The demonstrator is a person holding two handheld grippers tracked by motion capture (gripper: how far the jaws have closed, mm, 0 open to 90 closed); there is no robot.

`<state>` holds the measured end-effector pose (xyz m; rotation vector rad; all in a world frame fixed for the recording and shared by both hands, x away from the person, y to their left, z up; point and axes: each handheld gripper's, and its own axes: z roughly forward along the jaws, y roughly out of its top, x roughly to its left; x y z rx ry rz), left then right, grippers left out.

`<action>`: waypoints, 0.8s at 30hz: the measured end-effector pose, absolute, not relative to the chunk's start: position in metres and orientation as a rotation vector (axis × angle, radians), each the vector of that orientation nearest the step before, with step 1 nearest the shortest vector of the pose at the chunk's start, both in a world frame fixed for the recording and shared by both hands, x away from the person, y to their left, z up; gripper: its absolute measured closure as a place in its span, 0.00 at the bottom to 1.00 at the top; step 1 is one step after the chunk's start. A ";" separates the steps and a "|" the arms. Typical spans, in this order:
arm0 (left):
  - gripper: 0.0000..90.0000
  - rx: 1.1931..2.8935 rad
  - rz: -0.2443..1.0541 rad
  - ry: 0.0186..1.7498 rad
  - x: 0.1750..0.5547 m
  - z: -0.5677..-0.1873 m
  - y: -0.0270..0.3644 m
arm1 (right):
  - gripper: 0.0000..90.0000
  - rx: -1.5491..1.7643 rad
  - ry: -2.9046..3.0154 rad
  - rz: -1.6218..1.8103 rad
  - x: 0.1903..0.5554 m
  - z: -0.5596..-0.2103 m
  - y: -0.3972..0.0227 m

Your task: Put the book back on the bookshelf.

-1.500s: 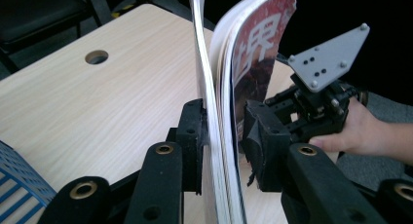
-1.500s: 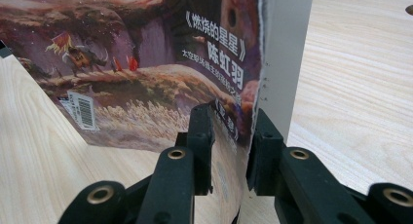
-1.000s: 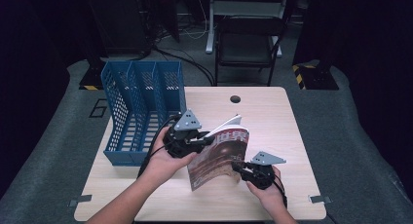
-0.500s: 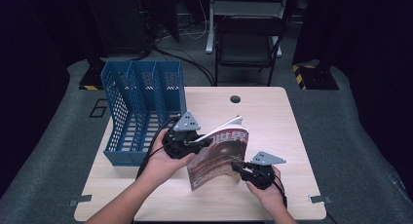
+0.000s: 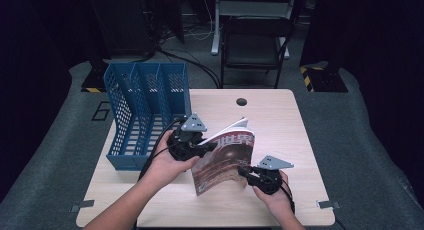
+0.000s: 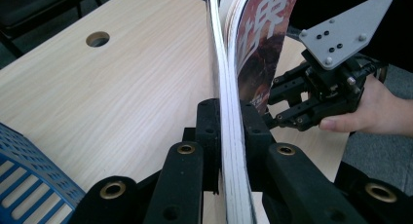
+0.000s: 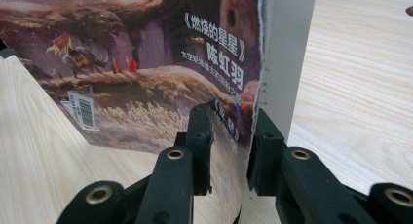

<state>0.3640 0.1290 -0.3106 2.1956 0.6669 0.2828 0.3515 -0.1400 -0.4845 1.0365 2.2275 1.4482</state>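
A thin softcover magazine with a reddish-brown illustrated cover [image 5: 225,157] is held upright on edge above the middle of the pale wood-grain table [image 5: 295,125], supported from both sides. The left gripper [image 5: 206,147], a black two-jaw tool topped by a grey three-cornered plate, meets the magazine at its left edge. In the left gripper view, the left gripper [image 6: 229,131] has its jaws closed on the white page block of the magazine [image 6: 231,83], one pad against each face. The right gripper [image 5: 243,171], of the same build, reaches the lower right part of the cover. In the right gripper view, the right gripper [image 7: 229,136] has its jaws standing on either side of the cover's torn-looking edge [image 7: 255,87], pinching the magazine [image 7: 146,63] there; a barcode label [image 7: 83,111] lies near the cover's lower left. The left gripper view also shows the right gripper [image 6: 275,104] farther off, held in a hand [image 6: 380,112]. A blue perforated plastic file rack with three compartments [image 5: 145,112] stands at the table's left, just beside the left hand [image 5: 167,162]. A round cable hole [image 5: 242,101] lies near the far edge.
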 end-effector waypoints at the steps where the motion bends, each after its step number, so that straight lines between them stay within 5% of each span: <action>1: 0.91 2.199 0.268 0.670 0.364 -0.311 0.128 | 0.83 1.036 2.229 1.448 0.351 -0.484 -0.140; 24: 0.93 2.184 0.267 0.687 0.366 -0.314 0.133 | 0.81 1.051 2.226 1.462 0.351 -0.485 -0.140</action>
